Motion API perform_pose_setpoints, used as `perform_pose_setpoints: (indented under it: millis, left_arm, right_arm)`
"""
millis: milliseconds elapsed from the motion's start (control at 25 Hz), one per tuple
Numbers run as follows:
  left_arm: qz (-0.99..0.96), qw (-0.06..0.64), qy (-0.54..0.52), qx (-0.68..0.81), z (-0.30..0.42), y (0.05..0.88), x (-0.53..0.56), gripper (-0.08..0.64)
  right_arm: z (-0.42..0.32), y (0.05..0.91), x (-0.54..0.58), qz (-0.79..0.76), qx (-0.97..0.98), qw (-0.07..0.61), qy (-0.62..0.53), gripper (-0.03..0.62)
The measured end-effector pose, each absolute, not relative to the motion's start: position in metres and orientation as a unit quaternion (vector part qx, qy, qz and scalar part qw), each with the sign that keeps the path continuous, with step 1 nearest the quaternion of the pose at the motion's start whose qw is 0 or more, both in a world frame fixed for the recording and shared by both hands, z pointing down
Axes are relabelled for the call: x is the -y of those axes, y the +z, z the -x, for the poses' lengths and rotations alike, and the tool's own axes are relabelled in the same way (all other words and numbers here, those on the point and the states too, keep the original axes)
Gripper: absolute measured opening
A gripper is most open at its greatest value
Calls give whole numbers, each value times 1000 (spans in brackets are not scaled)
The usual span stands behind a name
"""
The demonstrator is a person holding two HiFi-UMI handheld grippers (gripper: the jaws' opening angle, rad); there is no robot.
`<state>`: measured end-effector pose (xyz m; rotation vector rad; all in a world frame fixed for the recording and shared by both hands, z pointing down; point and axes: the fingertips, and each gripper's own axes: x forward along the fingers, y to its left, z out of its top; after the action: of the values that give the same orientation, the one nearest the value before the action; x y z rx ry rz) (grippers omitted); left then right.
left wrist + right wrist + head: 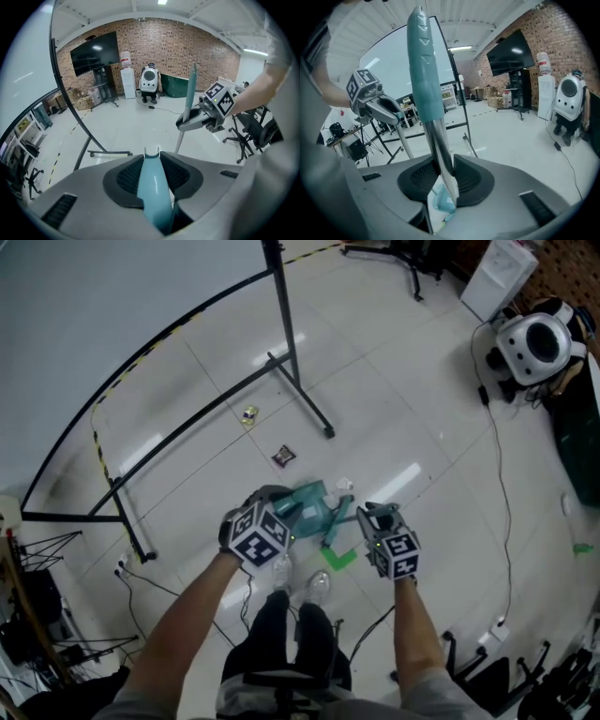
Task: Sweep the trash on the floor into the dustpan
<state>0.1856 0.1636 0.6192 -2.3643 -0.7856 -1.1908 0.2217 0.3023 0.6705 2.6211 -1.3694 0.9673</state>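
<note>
In the head view my left gripper is shut on the teal handle of the dustpan, which hangs low over the white floor ahead of my feet. My right gripper is shut on the broom pole just to its right. In the left gripper view the teal handle sits clamped between the pads. In the right gripper view the metal pole is gripped, teal grip above, bristles below. Trash lies beyond: a dark wrapper, a yellowish scrap, a white crumple.
A black stand frame with floor legs crosses just behind the trash. Yellow-black tape curves along the floor at left. A white round machine and a cable lie at right. Green tape marks the floor by my shoes.
</note>
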Motion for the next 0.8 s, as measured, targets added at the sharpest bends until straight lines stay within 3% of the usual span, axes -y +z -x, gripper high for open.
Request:
perform_pose_setpoints:
  millis: [360, 800]
  left_arm:
    - [840, 180, -426, 285, -187, 621, -149, 117]
    - [831, 154, -455, 281, -169, 620, -147, 115]
  right_arm:
    - [-212, 641, -232, -806, 506, -11, 307, 92]
    - [-268, 586, -278, -821, 498, 65, 270, 92]
